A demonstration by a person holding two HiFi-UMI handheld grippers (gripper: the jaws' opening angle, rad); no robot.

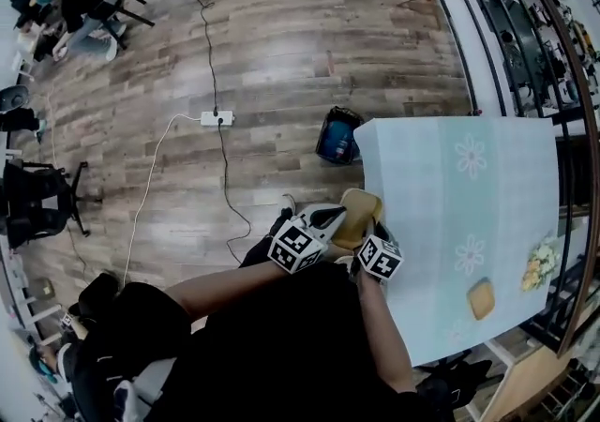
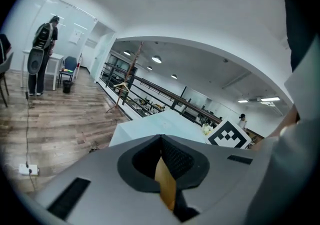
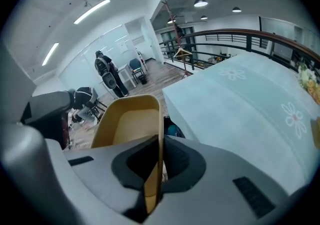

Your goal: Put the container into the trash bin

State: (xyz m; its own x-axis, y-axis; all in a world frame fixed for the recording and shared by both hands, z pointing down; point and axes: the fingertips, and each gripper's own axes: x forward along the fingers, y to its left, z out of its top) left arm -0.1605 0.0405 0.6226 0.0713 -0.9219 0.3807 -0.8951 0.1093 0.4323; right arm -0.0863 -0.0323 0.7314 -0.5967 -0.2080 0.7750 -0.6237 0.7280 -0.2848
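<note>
Mustard-yellow and shallow, the one container [image 1: 362,216] hangs in the air at the near left corner of the counter [image 1: 506,195], carried between two grippers. The left gripper [image 1: 330,218] is clamped on a thin yellow edge of it; its own view shows that edge [image 2: 165,185] pinched between the closed jaws of the gripper [image 2: 163,168]. The right gripper [image 1: 364,240] is likewise closed on the container's wall, and in its view the open tray [image 3: 127,125] rises just beyond the gripper [image 3: 157,166].

One dark trash bin [image 1: 337,137] with a blue lining stands on the wooden floor [image 1: 281,45], just beside the counter's far left corner and apart from the container. The counter wears a pale blue-green cloth with two clear flower prints. On it lie one small tan square [image 1: 481,298] near the near edge and one bunch of pale flowers [image 1: 539,263] at the right edge. One white power strip [image 1: 217,117] lies on the floor to the left of the bin.
</note>
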